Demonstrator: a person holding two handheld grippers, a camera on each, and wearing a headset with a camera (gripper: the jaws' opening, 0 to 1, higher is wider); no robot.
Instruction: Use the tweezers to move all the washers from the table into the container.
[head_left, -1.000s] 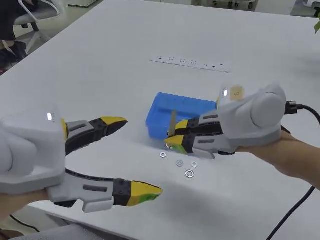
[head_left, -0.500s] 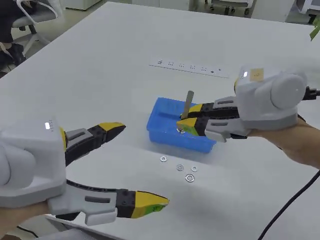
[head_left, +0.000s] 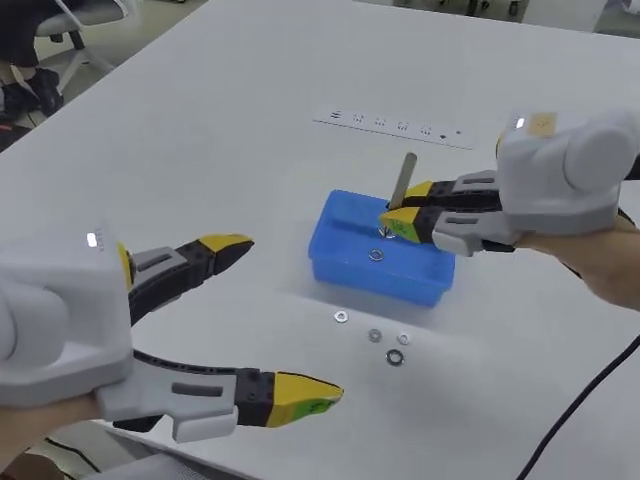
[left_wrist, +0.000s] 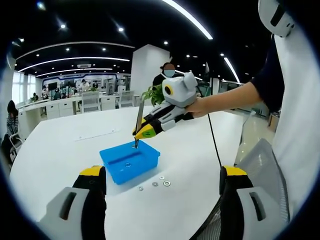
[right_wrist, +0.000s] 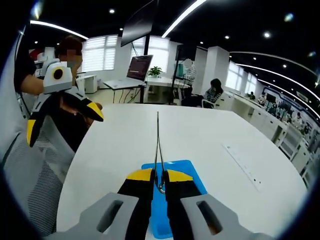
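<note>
My right gripper is shut on slim metal tweezers, which point down into the blue container. Something small and ring-like shows at the tweezer tips; whether it is gripped I cannot tell. One washer lies on the container floor. Several washers lie on the white table just in front of the container. My left gripper hovers open and empty at the near left. In the right gripper view the tweezers run forward from the shut jaws over the container. In the left gripper view the container and washers lie ahead.
A white power strip lies on the table beyond the container. A black cable trails off the right gripper at the lower right. Office chairs stand past the table's far left corner.
My right gripper has lifted the tweezers from the washers on the table up and over the container. A washer now lies inside it. The left gripper has stayed open.
</note>
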